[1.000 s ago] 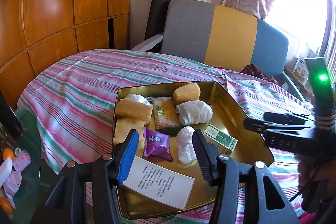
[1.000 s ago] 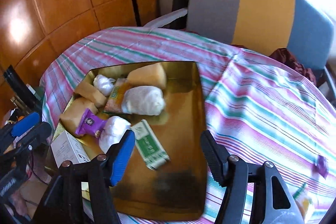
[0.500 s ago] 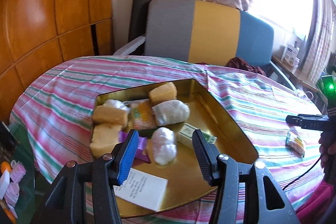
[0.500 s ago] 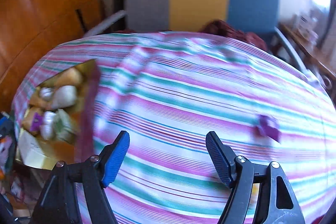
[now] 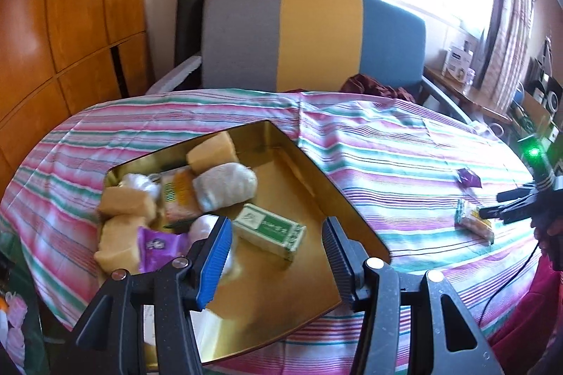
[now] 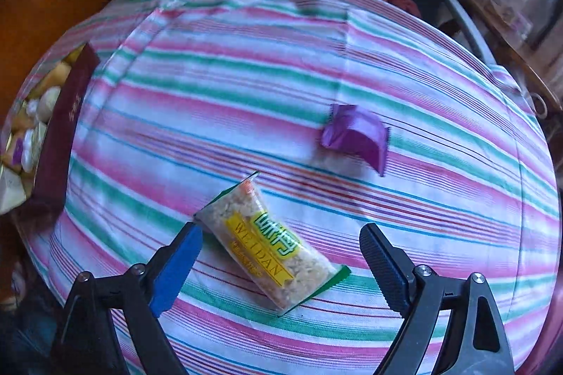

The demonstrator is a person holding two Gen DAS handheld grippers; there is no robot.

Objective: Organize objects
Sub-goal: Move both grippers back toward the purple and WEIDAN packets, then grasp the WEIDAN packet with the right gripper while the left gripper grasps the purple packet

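Observation:
A gold tin on the striped tablecloth holds yellow cakes, white wrapped buns, a purple packet and a green box. My left gripper hovers open over the tin's near part, with nothing between its pads. To the right, a clear snack packet with a yellow label lies on the cloth, and a purple wrapper lies beyond it. My right gripper points steeply down over the snack packet; its jaws are opening and stand apart from the packet on both sides. The left wrist view shows the right gripper beside the packet.
A grey, yellow and blue chair stands behind the table with a dark red cloth on its seat. Wooden cabinets fill the left. A cluttered side table stands under the window. The tin's dark outer wall is at far left.
My right gripper swept from above the tin rightward over the cloth to the snack packet, and its jaws widened. My left gripper shifted sideways and rolled a little over the tin.

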